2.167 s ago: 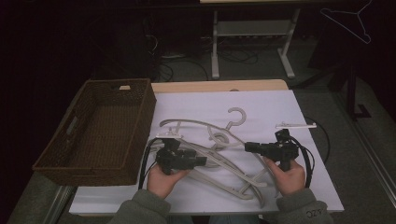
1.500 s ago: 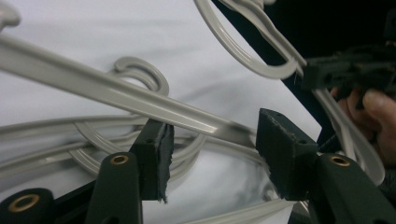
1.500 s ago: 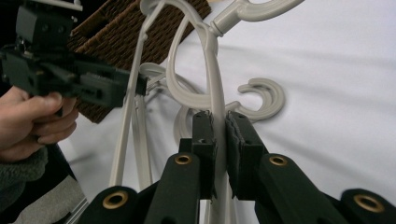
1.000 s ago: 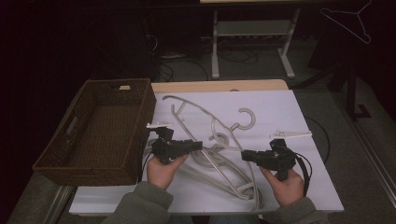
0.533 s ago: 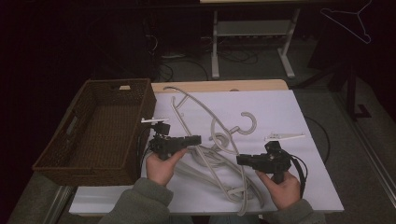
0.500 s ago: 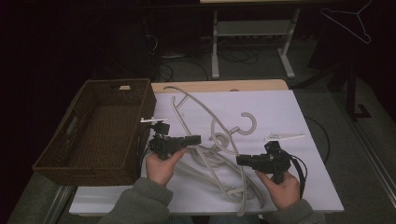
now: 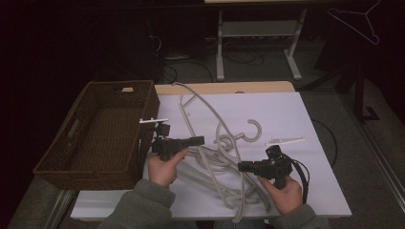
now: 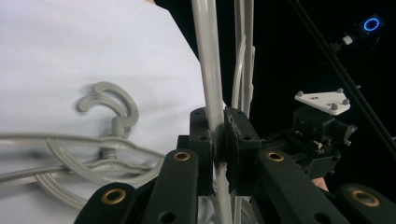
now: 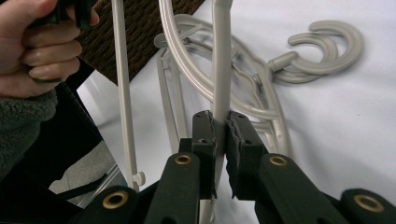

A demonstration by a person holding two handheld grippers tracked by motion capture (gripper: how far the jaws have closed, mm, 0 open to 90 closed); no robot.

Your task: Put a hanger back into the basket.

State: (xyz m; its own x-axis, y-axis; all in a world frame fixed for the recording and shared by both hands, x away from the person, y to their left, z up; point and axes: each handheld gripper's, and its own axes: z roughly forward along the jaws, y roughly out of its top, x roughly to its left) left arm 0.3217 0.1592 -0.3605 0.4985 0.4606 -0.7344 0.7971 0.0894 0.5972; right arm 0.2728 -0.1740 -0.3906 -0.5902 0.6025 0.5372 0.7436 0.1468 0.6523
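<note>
Several grey plastic hangers [image 7: 224, 145] lie tangled on the white-covered table [image 7: 310, 114], hooks [image 7: 250, 130] near the middle. My left gripper [image 7: 200, 140] has just been closing and its pads [image 8: 238, 135] now press on a hanger's thin bar [image 8: 208, 70]. That hanger's arm [image 7: 198, 100] arches up toward the table's far edge. My right gripper [image 7: 241, 166] is shut on another bar [image 9: 222, 60] near the front edge. I cannot tell whether both bars belong to one hanger. The hooks [image 9: 327, 44] lie beyond the right gripper [image 9: 220, 130].
A brown wicker basket [image 7: 71, 143] stands against the table's left side, close to the left hand [image 7: 165, 167]. A metal stand [image 7: 260, 33] and cables are on the dark floor behind. A wire hanger [image 7: 356, 21] hangs at the top right. The right gripper [image 8: 322, 126] faces the left one.
The tangled hangers have swung, one arm rising toward the basket's far corner. The right gripper has drawn back toward the near edge. The left gripper has shifted slightly away and left.
</note>
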